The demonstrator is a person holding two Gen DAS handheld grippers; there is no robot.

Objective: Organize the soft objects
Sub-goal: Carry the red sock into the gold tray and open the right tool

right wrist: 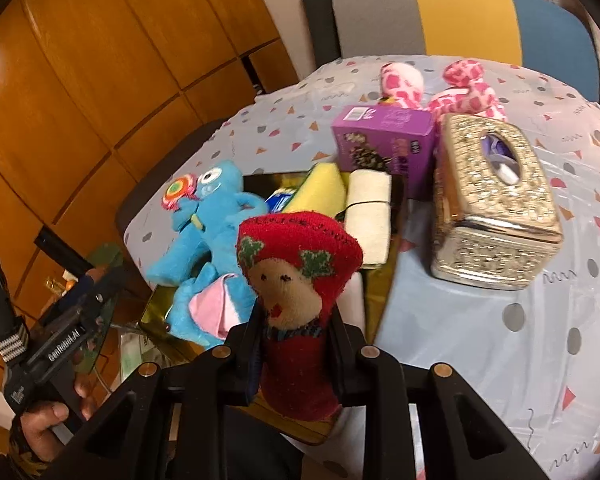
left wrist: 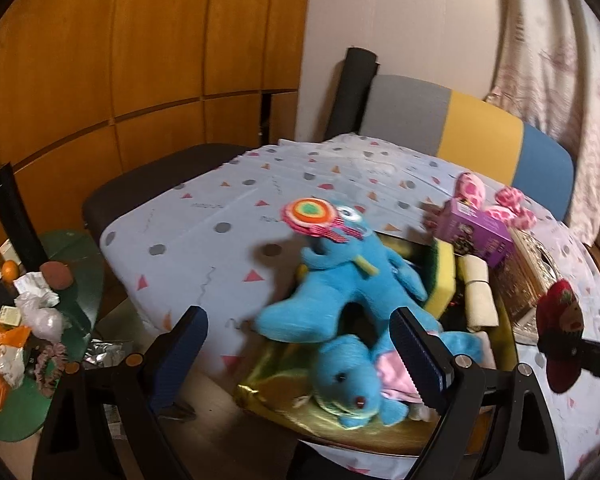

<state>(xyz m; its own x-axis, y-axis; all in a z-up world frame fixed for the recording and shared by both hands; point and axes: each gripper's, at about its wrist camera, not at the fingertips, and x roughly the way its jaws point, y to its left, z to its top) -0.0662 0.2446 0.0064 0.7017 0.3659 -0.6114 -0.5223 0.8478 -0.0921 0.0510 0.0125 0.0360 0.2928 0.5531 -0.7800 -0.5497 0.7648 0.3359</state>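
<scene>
We've got the right gripper [right wrist: 296, 344] pinching the red sock doll [right wrist: 300, 264] just above the gold tray [right wrist: 384, 308]. Left gripper [left wrist: 300, 344] spread wide, empty, over tray's blue plush [left wrist: 340, 280].

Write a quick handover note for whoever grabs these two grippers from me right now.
Right gripper: shut on the red knitted doll, lifted above the gold tray.
Left gripper: open, empty, over the tray's near end.
In the tray: two blue plush toys, yellow sponge, cream cloth roll.
Left: place the doll; pink spotted plush lies on the table behind the purple box.
</scene>
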